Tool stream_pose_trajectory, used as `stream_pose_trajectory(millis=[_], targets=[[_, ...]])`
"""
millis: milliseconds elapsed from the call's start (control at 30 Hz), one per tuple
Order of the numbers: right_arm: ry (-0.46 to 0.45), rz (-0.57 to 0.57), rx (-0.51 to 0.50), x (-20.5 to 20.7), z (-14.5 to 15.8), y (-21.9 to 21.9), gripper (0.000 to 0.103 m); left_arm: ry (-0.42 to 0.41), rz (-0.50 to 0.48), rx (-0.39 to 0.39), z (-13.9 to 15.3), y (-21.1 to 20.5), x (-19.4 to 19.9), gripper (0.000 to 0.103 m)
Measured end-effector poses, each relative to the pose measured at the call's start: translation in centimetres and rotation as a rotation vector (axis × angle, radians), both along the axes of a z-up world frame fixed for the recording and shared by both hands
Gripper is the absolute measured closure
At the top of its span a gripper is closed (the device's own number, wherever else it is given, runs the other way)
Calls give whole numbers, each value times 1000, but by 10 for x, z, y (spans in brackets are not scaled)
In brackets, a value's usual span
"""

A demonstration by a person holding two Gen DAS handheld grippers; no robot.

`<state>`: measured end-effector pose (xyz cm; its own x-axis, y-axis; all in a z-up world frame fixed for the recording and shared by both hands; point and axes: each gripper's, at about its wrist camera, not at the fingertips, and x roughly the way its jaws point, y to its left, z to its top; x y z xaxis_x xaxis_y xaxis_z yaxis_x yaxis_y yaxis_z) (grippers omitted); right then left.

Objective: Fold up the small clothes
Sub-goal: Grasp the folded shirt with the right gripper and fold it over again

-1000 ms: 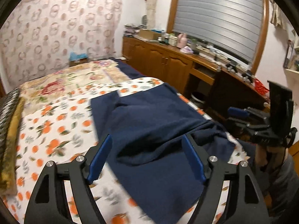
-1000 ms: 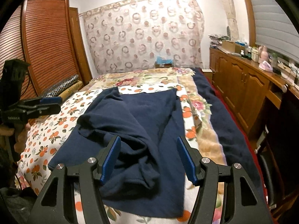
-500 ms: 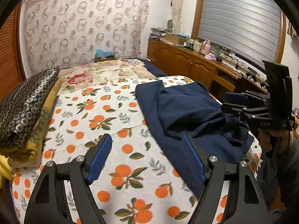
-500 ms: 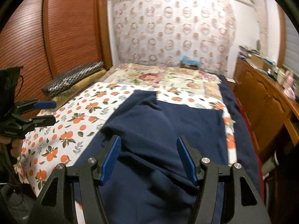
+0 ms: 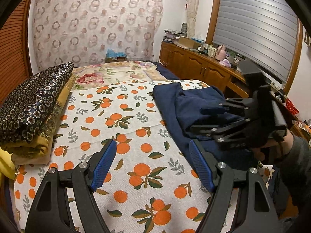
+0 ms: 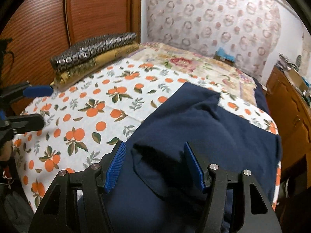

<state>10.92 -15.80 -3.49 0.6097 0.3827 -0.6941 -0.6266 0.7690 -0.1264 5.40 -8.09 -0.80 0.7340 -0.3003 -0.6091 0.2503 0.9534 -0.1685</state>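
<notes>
Bed sheet (image 5: pixel 120 116): one navy garment (image 6: pixel 194 128) | left tool (image 5: pixel 152 161), right tool (image 6: pixel 153 159): both released

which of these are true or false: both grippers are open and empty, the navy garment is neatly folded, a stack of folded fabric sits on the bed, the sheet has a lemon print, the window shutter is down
1. Both grippers are open and empty. True: the left gripper and the right gripper hold nothing between their fingers.
2. The navy garment is neatly folded. False: it lies rumpled, with loose overlapping flaps.
3. A stack of folded fabric sits on the bed. True: a dark ring-patterned piece lies on top of a mustard one, across the bed from the garment.
4. The sheet has a lemon print. False: it shows oranges with green leaves on white.
5. The window shutter is down. True: its grey slats cover the window above the wooden cabinets.
</notes>
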Motion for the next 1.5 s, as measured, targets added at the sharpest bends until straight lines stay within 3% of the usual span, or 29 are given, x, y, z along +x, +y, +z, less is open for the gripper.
stream_pose_trajectory(millis=[400, 467, 500, 533, 600, 900, 1100, 1267, 1400, 1500], targets=[[28, -12, -70, 24, -13, 4, 39, -4, -3, 0, -2, -1, -2, 25], [30, -6, -40, 22, -12, 1, 53, -3, -4, -2, -3, -2, -3, 25], [28, -6, -18, 21, -12, -1, 76, 0, -4, -8, -3, -3, -4, 25], [27, -3, 6, 20, -12, -2, 88, 2, -7, -17, -3, -3, -4, 25], [15, -2, 62, 15, -5, -10, 92, 1, -15, -21, -3, -6, -5, 25], [-40, -92, 248, 18, 49, -85, 94, 10, -36, -18, -8, -17, -5, 25], [-130, -160, 174, 25, 72, -104, 95, 15, -43, -13, -10, -21, -4, 25], [-153, -318, 104, 58, 82, -129, 95, 20, -45, -14, -12, -22, -4, 25], [-130, -478, 7, 84, 70, -146, 94, 25, -49, -14, -15, -25, -3, 25], [-122, -532, -30, 82, 60, -149, 77, 28, -56, -9, -16, -27, -3, 25]])
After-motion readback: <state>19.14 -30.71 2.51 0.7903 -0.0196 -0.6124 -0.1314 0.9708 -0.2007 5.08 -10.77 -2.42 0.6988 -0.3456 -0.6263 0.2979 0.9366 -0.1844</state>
